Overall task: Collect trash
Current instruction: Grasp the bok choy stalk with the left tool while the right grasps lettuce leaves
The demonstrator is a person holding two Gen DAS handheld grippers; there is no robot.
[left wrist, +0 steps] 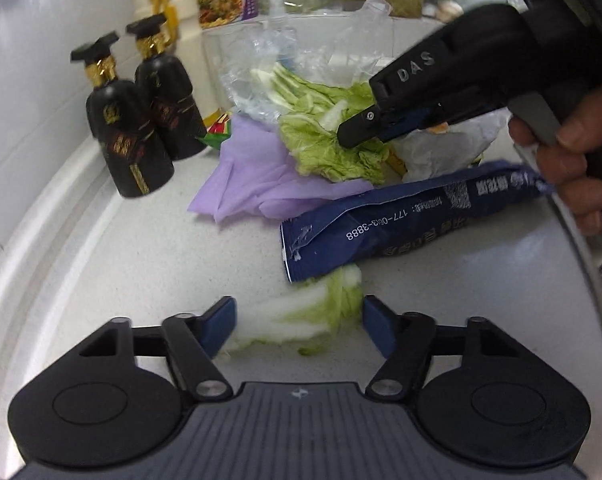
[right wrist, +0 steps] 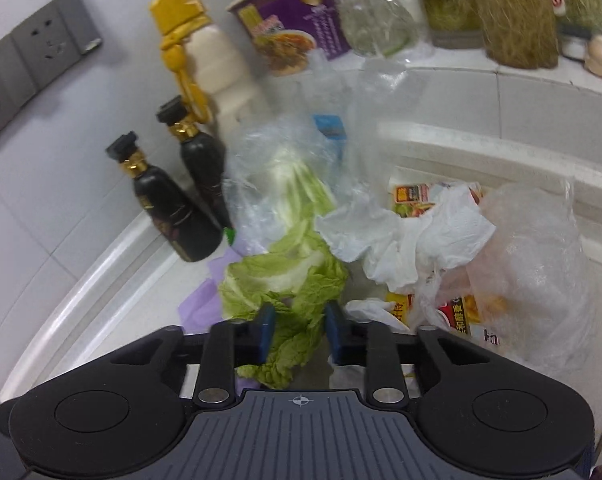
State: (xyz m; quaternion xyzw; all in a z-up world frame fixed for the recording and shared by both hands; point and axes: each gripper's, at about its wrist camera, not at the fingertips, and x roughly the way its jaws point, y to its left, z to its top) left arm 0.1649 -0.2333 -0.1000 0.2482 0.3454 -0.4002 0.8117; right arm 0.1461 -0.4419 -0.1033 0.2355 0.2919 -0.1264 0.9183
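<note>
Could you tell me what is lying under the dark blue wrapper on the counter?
A cabbage piece pokes out from beneath the dark blue wrapper's near end; whatever else lies under it is covered.

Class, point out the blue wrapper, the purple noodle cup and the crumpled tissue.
blue wrapper point(left wrist: 401, 224), left wrist view, printed middle.
purple noodle cup point(right wrist: 297, 24), right wrist view, side wall.
crumpled tissue point(right wrist: 405, 236), right wrist view, centre folds.
</note>
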